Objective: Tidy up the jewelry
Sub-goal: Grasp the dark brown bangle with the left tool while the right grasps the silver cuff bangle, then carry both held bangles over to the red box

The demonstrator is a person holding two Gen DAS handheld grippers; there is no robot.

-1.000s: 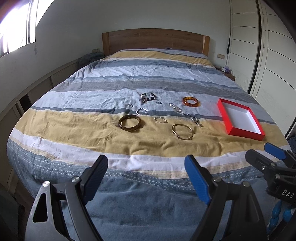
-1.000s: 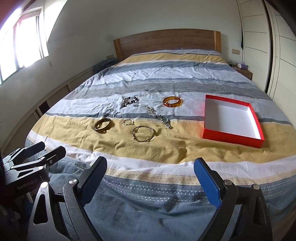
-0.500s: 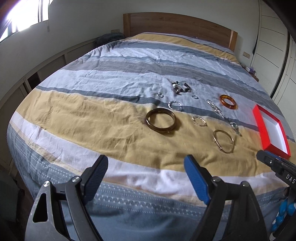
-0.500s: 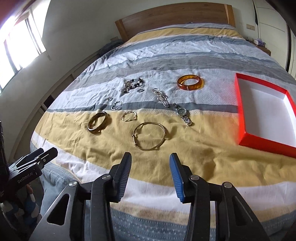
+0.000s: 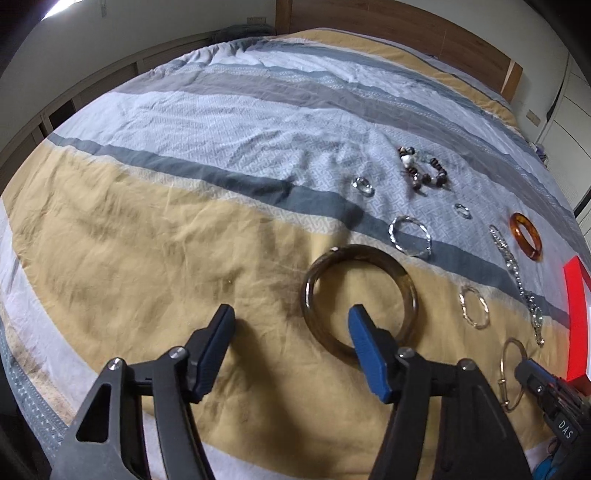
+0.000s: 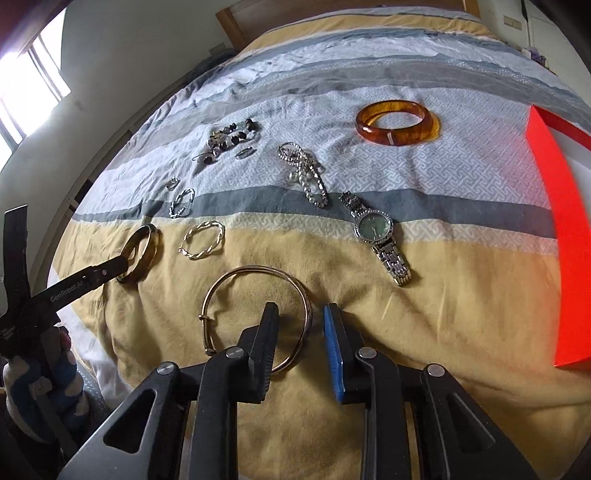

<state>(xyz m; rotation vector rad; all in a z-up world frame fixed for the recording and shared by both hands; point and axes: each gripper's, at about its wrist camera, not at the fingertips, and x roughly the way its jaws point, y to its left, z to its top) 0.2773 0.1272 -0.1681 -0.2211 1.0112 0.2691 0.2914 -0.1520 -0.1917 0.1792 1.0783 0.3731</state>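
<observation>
Jewelry lies on a striped bedspread. My left gripper is open, low over the bed; its right finger sits inside the dark brown bangle, the left finger outside it. This bangle shows in the right wrist view too. My right gripper is open with a narrow gap, its jaws straddling the right rim of the thin gold bangle. The red box with a white inside lies at the right. An amber bangle, a silver watch and a beaded bracelet lie beyond.
A silver chain bracelet, twisted silver rings and small rings are spread across the bedspread. A wooden headboard stands at the far end, a window at the left.
Both grippers have moved forward and down to the bed. The left one has narrowed and now straddles the brown bangle's rim. The right one now straddles the gold bangle's rim.
</observation>
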